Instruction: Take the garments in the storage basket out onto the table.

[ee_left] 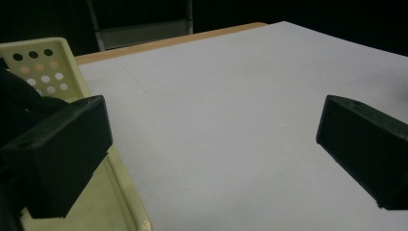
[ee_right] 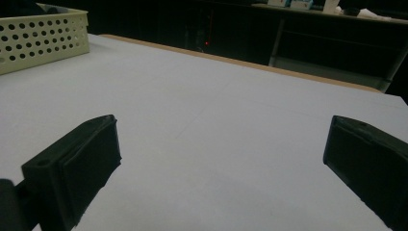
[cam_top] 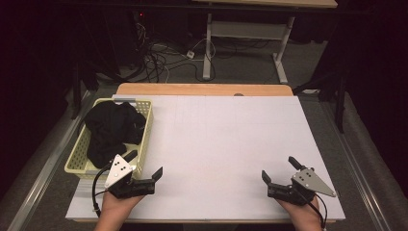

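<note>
Filling the yellow basket [cam_top: 144, 126] is black cloth [cam_top: 111, 129]; both grippers' fingers gape, holding nothing.

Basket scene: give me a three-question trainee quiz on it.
1. What lies in the basket?
2. True or false: the left gripper is shut on the cloth.
3. Which gripper is nearer the basket: A left, B right?
Key: 1 a black cloth; 2 false, both grippers are open and hold nothing; 3 A.
</note>
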Tool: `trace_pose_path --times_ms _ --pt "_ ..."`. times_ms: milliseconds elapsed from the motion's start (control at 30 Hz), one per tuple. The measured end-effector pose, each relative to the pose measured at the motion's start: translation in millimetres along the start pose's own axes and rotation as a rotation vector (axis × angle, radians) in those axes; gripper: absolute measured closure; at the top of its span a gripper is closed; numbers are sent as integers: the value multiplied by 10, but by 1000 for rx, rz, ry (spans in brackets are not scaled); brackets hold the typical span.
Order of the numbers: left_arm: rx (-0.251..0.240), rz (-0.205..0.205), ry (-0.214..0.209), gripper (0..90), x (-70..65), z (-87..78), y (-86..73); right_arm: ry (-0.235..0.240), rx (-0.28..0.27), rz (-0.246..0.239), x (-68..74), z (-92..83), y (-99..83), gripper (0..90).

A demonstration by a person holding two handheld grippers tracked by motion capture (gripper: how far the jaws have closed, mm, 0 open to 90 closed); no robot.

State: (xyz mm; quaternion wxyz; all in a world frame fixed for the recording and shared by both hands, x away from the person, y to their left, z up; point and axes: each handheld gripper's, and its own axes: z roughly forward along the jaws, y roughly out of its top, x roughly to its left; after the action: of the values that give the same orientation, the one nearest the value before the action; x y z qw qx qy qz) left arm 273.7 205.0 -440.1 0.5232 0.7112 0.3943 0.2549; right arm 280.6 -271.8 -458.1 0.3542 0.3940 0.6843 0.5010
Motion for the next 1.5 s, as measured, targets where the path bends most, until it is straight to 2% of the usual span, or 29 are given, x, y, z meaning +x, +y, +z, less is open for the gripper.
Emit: trace_pose_path --times_ms 300,533,667,867,1000,1233,1500 --pt "14 -5 -10 0 -8 -14 -8 2 9 -18 4 -31 -8 1" --pt "23 -8 -15 0 -16 -15 3 12 -6 -19 21 -21 16 1" --pt "31 -19 -35 0 -29 -9 32 10 0 -19 17 -31 8 1" --pt "30 -24 -43 0 -7 -31 62 4 -2 -13 6 -44 14 1" --pt "33 -43 -39 0 83 -86 106 3 1 -14 10 -47 5 1" --pt "42 -48 4 0 223 -182 144 -3 3 -16 6 -65 5 1" --pt "37 -84 46 0 480 -366 161 -1 5 -26 17 -54 2 1"
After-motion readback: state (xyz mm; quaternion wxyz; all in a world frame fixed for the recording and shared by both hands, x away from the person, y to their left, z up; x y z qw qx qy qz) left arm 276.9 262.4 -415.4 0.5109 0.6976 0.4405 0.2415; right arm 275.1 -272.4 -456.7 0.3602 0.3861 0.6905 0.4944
